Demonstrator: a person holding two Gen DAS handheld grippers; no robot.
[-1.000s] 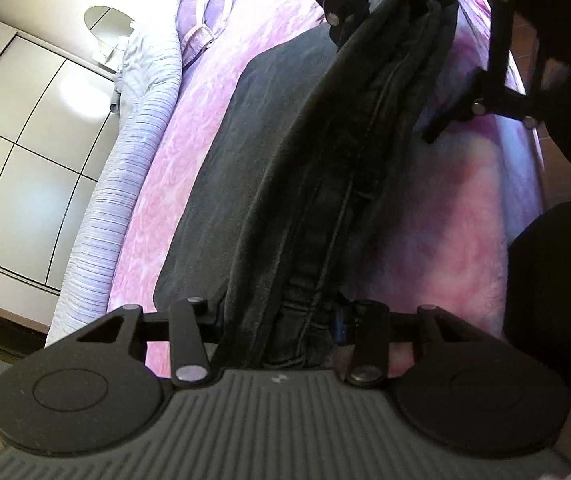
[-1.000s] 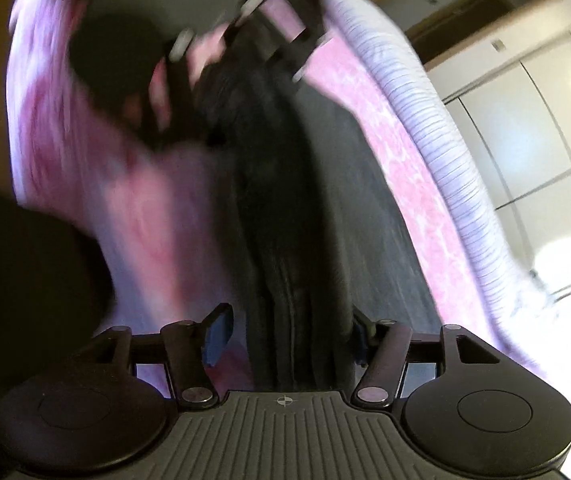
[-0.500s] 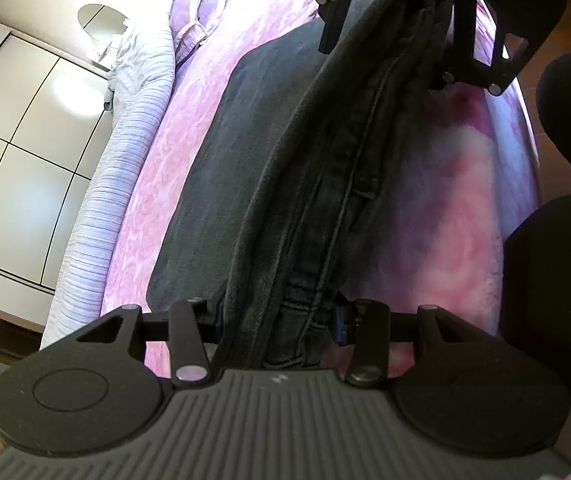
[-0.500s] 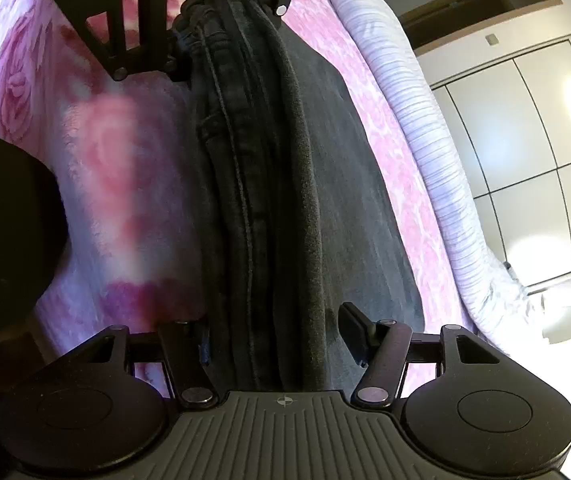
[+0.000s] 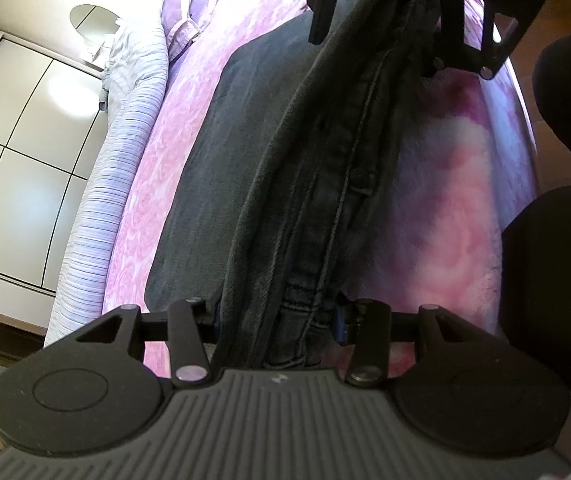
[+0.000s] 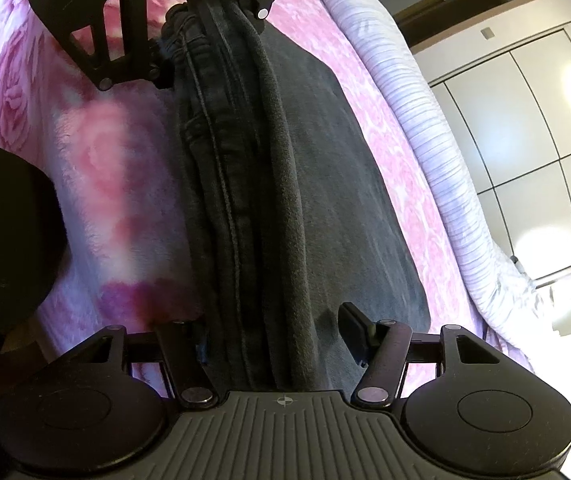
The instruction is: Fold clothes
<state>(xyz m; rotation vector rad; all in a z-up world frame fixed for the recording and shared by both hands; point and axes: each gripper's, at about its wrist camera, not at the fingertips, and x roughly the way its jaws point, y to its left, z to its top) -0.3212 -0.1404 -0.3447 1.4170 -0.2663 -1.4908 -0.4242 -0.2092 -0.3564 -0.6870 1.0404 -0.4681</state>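
Observation:
Dark grey jeans (image 5: pixel 325 160) are bunched lengthwise into a thick ridge that runs taut between my two grippers, above a flat layer of the same jeans on the pink bed (image 5: pixel 445 200). My left gripper (image 5: pixel 277 312) is shut on the waistband end, with seams and a belt loop showing. My right gripper (image 6: pixel 273 328) holds the other end of the jeans (image 6: pixel 237 200), its jaws standing fairly wide around the thick bundle. Each view shows the other gripper at the far end: the right gripper (image 5: pixel 385 12) and the left gripper (image 6: pixel 205 24).
A lilac striped duvet (image 5: pixel 97 200) is rolled along the far side of the bed, with a pillow (image 5: pixel 189 12) at its head. White wardrobe doors (image 5: pixel 17 160) stand beyond. A person's dark clothing (image 5: pixel 557 280) is close at the near bed edge.
The right gripper's fast motion has stopped and its view is sharp. The jeans ridge has drawn straighter between the two grippers. Both keep their hold.

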